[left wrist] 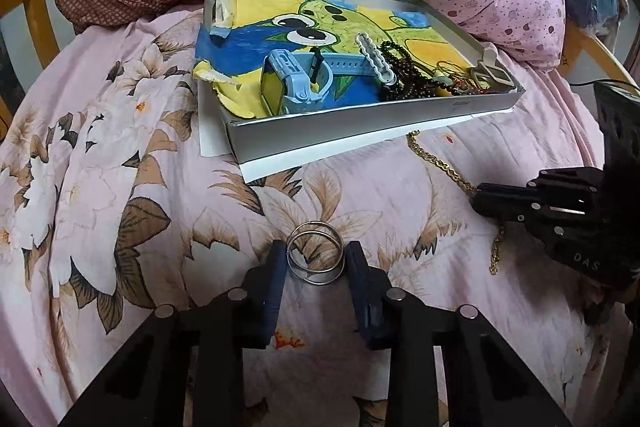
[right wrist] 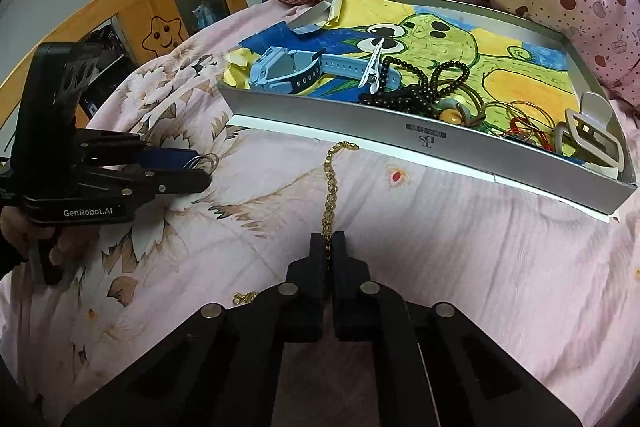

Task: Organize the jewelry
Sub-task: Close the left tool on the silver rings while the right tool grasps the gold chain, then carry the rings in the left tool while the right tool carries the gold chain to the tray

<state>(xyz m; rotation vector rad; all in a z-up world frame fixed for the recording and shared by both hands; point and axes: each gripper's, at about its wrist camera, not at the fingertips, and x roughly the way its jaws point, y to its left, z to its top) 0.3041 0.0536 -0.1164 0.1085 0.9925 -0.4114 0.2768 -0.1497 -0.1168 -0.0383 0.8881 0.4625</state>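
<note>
In the left wrist view, the left gripper (left wrist: 316, 259) sits low over a pink floral bedspread (left wrist: 120, 187), its two blue-padded fingers on either side of a pair of silver rings (left wrist: 315, 253). The pads touch or nearly touch the rings' outer edges, so it is closed around the rings. Beyond it lies a shallow grey tray (left wrist: 360, 119) lined with a child's drawing, holding a blue watch (left wrist: 296, 83), a white hair clip (left wrist: 376, 57), dark beads (left wrist: 404, 75) and a pale buckle (left wrist: 494, 73) at the right end. At the right, the right gripper (left wrist: 480, 197) pinches a gold chain (left wrist: 444, 167) that runs up the bedspread toward the tray's front wall.

In the right wrist view, the right gripper (right wrist: 328, 247) has its black fingers pressed together on the gold chain (right wrist: 330, 183), which stretches forward across the bedspread (right wrist: 440, 247) to the white sheet under the tray (right wrist: 400, 131); a loose end shows to the left of the fingers. At the left, a hand (right wrist: 36, 239) holds the left gripper (right wrist: 200, 167), with the silver rings (right wrist: 206, 161) caught at its tips. The watch (right wrist: 288, 71), the clip (right wrist: 374, 67), the beads (right wrist: 416, 91) and the buckle (right wrist: 592, 139) lie in the tray.
</note>
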